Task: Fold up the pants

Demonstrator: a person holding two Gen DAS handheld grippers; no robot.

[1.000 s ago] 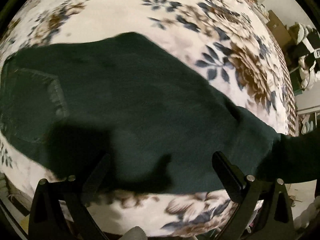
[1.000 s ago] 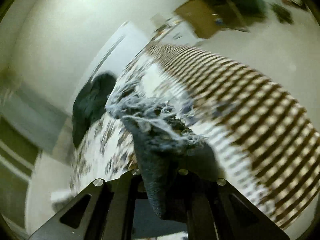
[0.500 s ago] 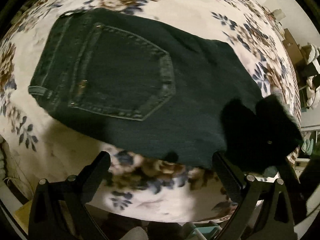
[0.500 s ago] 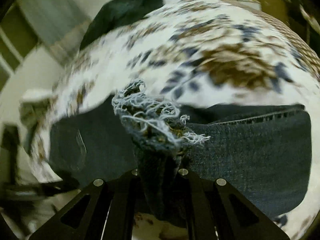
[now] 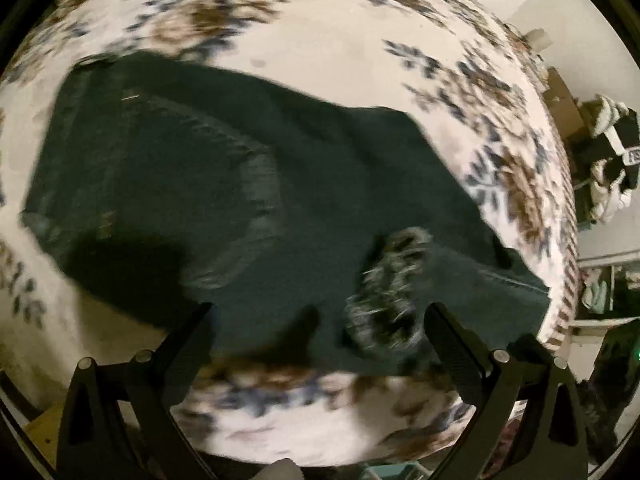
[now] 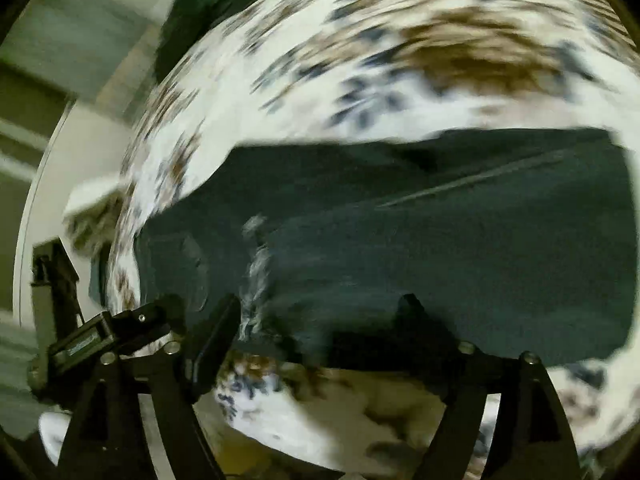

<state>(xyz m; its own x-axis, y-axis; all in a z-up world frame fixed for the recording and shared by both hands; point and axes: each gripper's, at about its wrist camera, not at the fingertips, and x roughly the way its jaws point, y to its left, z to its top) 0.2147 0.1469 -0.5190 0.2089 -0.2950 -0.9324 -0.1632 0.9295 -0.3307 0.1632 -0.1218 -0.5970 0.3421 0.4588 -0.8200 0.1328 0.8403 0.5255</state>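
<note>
While both views are blurred, the dark denim pants are seen folded on the floral white blanket, frayed hem at five o'clock. The left gripper and right gripper are spread, nothing grasped.

left gripper: matte black fingers, flat angular pads, triangular cutouts in black frame, round silver screws on shoulders. right gripper: same black angular build, silver screws, triangular cutouts. second black device with silver bolts visible at left edge, blurred.
</note>
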